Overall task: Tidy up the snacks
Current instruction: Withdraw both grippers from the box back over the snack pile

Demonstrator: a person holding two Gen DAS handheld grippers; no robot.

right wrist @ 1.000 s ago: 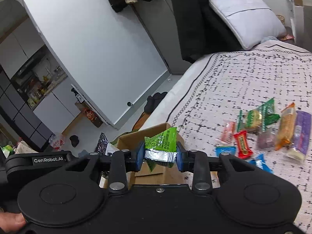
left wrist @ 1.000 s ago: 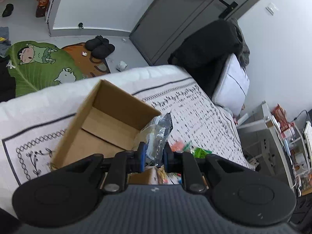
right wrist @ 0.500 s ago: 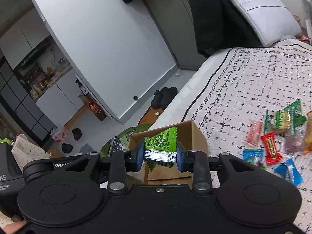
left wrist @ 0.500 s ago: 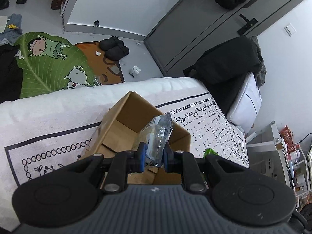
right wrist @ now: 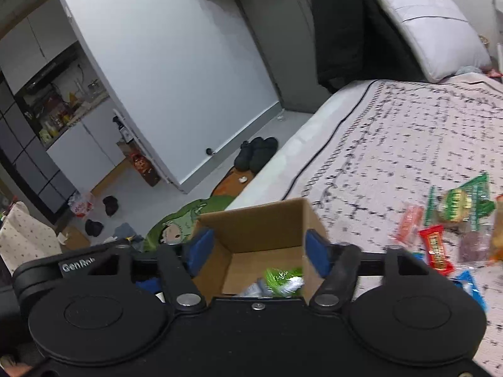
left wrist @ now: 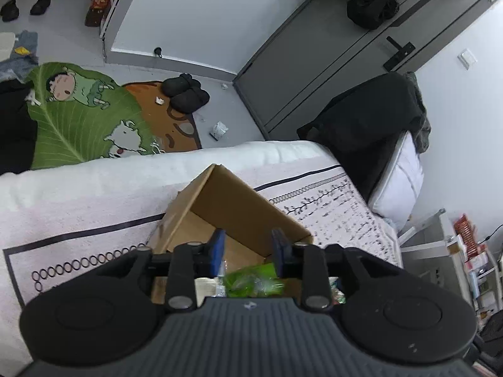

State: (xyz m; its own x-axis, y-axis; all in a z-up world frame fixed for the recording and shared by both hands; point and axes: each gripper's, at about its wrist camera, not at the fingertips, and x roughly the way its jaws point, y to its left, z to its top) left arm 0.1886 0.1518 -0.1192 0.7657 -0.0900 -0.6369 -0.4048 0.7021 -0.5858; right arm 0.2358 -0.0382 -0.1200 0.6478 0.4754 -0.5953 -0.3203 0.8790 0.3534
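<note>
The left gripper is above the box, and its jaws are opening with nothing pressed between the blue pads. The right gripper is also above the box; its jaws are opening too, already wide apart, and they hold nothing. Inside the box, on its floor, lies a green packet with a clear packet touching it on the left side (in the left view the green packet shows just under the pads, blurred). The box is open at the top and stands on the bed, near the bed's edge. To the right of the box, well apart from it, more snacks lie on the cover: a red bar, a green-striped packet, an orange one and blue ones. Beyond the box, on the floor below the bed's edge, there is a green mat and a pair of dark slippers. Far behind the box, at the head of the bed, a white pillow leans beside dark clothing.
</note>
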